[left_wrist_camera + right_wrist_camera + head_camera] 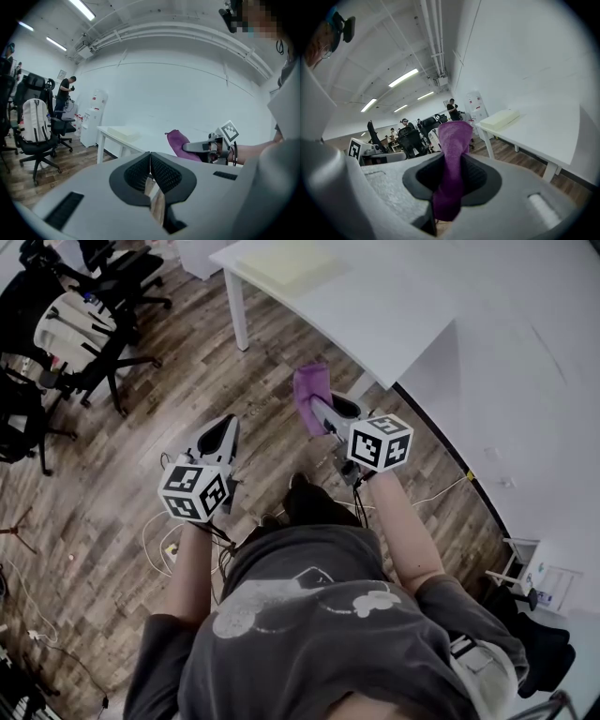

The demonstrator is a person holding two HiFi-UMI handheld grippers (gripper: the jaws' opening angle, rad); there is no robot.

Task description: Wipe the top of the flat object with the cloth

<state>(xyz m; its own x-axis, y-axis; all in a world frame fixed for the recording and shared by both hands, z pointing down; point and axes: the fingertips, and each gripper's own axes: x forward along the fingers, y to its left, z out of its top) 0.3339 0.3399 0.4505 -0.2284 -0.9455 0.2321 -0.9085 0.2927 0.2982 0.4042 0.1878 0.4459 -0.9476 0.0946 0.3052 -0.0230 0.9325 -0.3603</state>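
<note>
A purple cloth (312,397) sticks up from my right gripper (325,414), which is shut on it; in the right gripper view the cloth (451,164) stands pinched between the dark pads. My left gripper (223,435) is shut with nothing in it, held over the wooden floor left of the right one; its pads (150,171) meet. The flat object, a pale yellow slab (289,263), lies on the white table (394,310) ahead of both grippers. It shows also as the slab (500,119) in the right gripper view and the slab (123,133) in the left gripper view.
Office chairs (94,310) and a white backpack (33,119) stand at the left on the wooden floor. Cables (159,545) lie by my feet. A person (64,93) stands far off by a water dispenser (93,117). A white wall (534,381) runs along the right.
</note>
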